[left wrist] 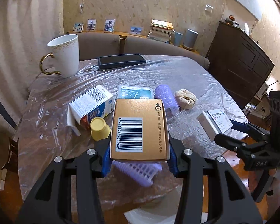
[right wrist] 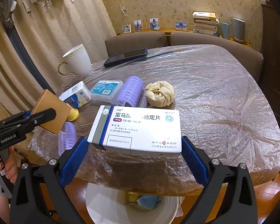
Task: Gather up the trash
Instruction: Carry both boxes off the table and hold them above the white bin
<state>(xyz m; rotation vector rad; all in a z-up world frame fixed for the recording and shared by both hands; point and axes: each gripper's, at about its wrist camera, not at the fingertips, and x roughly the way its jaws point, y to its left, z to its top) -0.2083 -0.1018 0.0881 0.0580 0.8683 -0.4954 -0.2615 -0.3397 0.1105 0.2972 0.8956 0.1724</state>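
Far left on the plastic-covered table (left wrist: 186,74): white mug (left wrist: 64,55) with gold handle, upright, dark phone (left wrist: 121,61) flat just right of it. Nearer, a tipped blue-and-white carton (left wrist: 91,106), with a yellow cup (left wrist: 99,128) lying touching its low end. Behind these, a teal floss box (left wrist: 135,92), then a purple hair roller (left wrist: 167,99) beside it, then a crumpled beige wad (left wrist: 185,99) just right of the roller.

Left gripper (left wrist: 140,158) clamped narrow on a gold box (left wrist: 139,128), barcode face up, blue pads pressing both sides, lifted clear of the table. Under the box, a second purple roller (left wrist: 138,169) near the table edge.

Right gripper (right wrist: 134,156) closed on a white medicine box (right wrist: 138,128), pads touching its two ends, box raised above the table's near edge. Below, on the wooden floor, a white bin (right wrist: 102,205) with yellow and blue scraps inside. Bottom left of the right view, a hand (right wrist: 7,168) on the left gripper's grip.
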